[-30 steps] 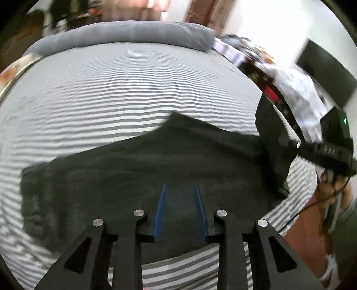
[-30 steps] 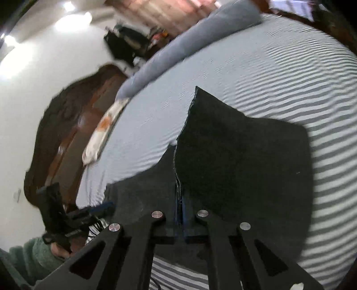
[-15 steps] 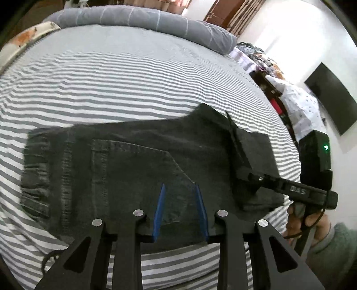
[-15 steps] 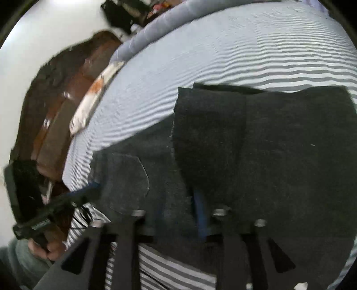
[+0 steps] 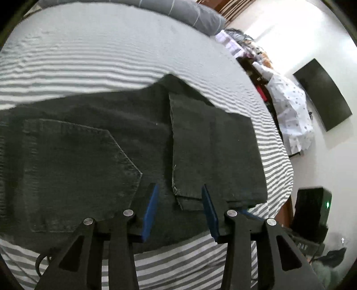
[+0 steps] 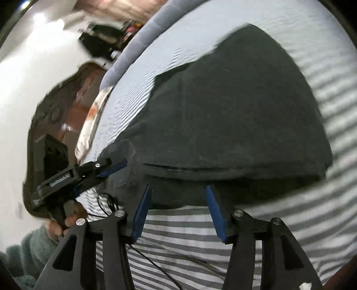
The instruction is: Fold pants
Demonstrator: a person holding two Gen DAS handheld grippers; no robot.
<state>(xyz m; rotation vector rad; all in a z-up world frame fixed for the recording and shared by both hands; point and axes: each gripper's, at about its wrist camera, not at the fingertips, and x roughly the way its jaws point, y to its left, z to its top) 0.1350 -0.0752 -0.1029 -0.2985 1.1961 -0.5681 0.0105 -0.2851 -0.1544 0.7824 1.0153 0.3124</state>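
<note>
Dark grey pants lie flat on the striped bed sheet, back pocket up, with the leg end folded over onto the seat. My left gripper hovers over the near edge of the pants; its jaws are opening and the blue pads press on nothing. In the right wrist view the folded pants fill the middle. My right gripper sits just off their near edge over the sheet, jaws opening, with nothing between them. The left gripper, held by a hand, reaches the left part of the pants.
A grey bolster lies along the bed's far end. A black screen hangs on the white wall, beside a pile of dotted white cloth. A wooden headboard stands at the left. A thin cable trails over the sheet.
The right gripper carried the pant leg over onto the seat, let it go and drew back to the near edge. The left gripper sank closer to the pants and its jaws widened.
</note>
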